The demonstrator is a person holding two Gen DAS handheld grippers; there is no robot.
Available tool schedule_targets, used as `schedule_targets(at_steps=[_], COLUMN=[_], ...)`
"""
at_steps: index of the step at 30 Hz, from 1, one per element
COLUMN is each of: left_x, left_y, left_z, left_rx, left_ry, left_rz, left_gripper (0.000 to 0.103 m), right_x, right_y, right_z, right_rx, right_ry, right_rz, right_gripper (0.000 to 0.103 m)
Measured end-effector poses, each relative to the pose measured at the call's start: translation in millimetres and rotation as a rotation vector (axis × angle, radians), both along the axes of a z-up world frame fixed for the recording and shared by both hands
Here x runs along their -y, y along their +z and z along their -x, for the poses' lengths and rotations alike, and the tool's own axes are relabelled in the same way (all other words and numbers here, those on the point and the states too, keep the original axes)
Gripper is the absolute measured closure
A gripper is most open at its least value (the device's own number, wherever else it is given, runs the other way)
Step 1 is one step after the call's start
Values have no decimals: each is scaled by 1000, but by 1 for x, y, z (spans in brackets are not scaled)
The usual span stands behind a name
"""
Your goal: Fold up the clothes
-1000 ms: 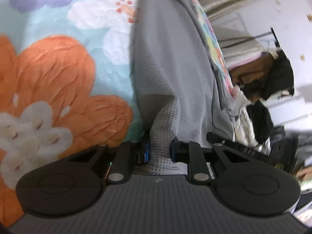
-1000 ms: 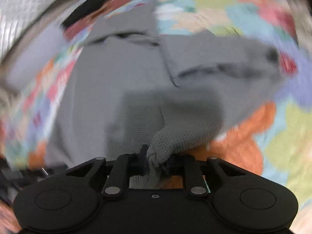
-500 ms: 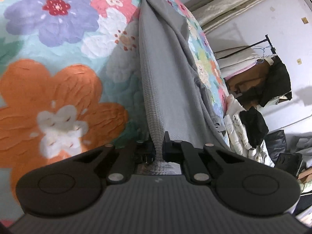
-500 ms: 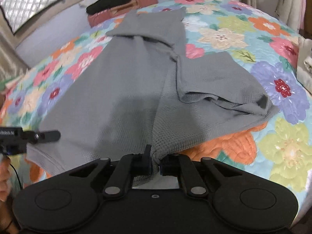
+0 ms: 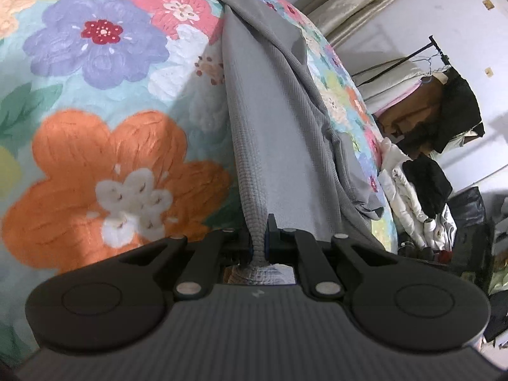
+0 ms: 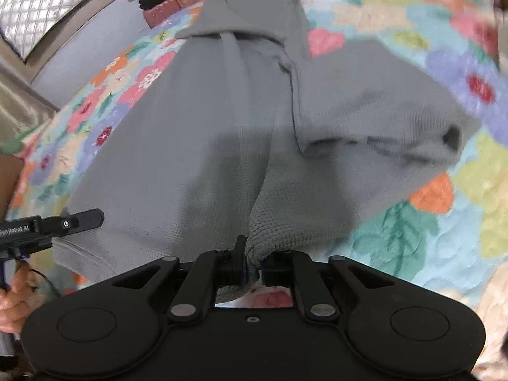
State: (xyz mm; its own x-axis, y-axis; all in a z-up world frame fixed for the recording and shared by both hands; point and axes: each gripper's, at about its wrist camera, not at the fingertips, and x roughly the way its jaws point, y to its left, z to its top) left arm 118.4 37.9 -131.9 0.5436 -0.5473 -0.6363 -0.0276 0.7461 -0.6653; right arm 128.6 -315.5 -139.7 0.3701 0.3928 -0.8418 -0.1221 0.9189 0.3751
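Nearest in my left wrist view, the left tool (image 5: 260, 241) is clenched on a bunched edge of the grey shirt (image 5: 279, 133), the cloth pinched tight between its pads and pulled up into a taut ridge. From there the shirt runs away from me in a long narrow band across the quilt (image 5: 95, 63) on the bed, with a looser fold sagging off its right side. Beyond the bed edge I see a heap of white and black clothes (image 5: 409, 181) and, farther back, a garment rack (image 5: 441, 95) against the wall.

In my right wrist view, the right tool (image 6: 254, 263) has a gathered corner of the shirt (image 6: 206, 127) between its fingers; its jaws are opening, but the cloth sits wedged in the gap and the pads look to be on it. The left tool (image 6: 79, 220) shows at the left edge over the shirt's hem, a hand (image 6: 12, 295) on its grip. The shirt spreads wide over the quilt (image 6: 412, 231), one sleeve (image 6: 397, 120) lying out to the right. At the far end sits a reddish box (image 6: 190, 3) with something black on top.
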Motion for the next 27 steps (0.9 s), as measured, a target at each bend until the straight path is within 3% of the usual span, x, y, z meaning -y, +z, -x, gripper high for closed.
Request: schedule_targets(at_steps=[3, 5, 7, 9, 11, 13, 16, 17, 19, 23, 25, 27], left_x=[2, 3, -1, -7, -6, 11, 49, 64, 96, 167, 191, 205], left_y=[-1, 5, 16, 31, 45, 58, 67, 67, 65, 61, 58, 51], left_z=[-1, 1, 4, 5, -2, -17, -47, -57, -78, -104, -113, -126], left_rx=[-19, -8, 28, 72, 101, 111, 91, 78, 61, 92, 106, 112], left_ry=[-15, -27, -16, 17, 6, -73, -215, -260, -345, -498, -547, -558], left_rz=[-122, -235, -300, -302, -291, -296, -242, -220, -202, -302, -340, -319], left_gripper=[86, 86, 86, 85, 71, 59, 56, 54, 43, 26, 24, 23], right_x=[26, 46, 61, 74, 88, 101, 99, 97, 85, 58, 57, 59], right_y=[5, 16, 26, 28, 20, 3, -7, -8, -6, -6, -3, 0], right_z=[-2, 1, 3, -4, -17, -32, -45, -49, -58, -68, -64, -59], right_rx=[15, 70, 121, 139, 108, 41, 16, 18, 45, 177, 245, 309], right_ry=[-137, -212, -241, -235, -220, -243, -274, -289, -263, -153, -126, -109], right_rz=[-10, -16, 6, 64, 89, 55, 116, 144, 217, 441, 472, 476], right_gripper=[76, 73, 72, 70, 69, 69, 66, 61, 60, 60, 66, 91])
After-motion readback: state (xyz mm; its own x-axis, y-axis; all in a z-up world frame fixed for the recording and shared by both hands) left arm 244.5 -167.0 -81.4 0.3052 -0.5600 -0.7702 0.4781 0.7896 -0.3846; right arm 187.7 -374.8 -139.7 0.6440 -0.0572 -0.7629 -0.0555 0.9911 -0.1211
